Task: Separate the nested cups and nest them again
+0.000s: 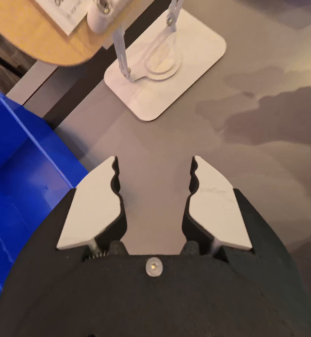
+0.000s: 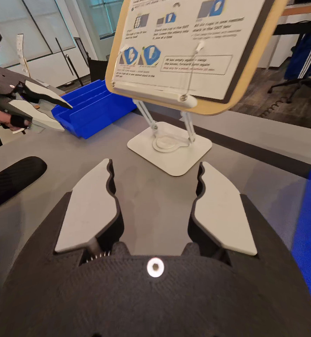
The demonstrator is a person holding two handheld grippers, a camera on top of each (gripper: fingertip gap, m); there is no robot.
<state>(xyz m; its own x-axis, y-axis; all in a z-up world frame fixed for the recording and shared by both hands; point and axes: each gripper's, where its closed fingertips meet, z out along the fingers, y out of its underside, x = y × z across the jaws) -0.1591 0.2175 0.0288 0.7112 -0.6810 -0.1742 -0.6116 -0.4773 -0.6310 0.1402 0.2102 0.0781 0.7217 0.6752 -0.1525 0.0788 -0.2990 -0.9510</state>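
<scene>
Both grippers, left gripper (image 1: 154,158) and right gripper (image 2: 155,161), gape with nothing between scalloped black pads; blue bin (image 2: 94,109) interior hidden, sheet on stand (image 2: 171,151) blurred.

Matt plastics, a smooth table, pale wood

The table (image 2: 151,191) looks smooth and grey with a faint sheen. The bin (image 2: 96,113) is glossy blue plastic. The stand's base (image 2: 178,164) is smooth, matt white; its board (image 2: 256,60) has a pale wood rim under a paper sheet (image 2: 178,45). Gripper bodies look rough, matt black, with smooth white fingers (image 2: 91,206).
</scene>
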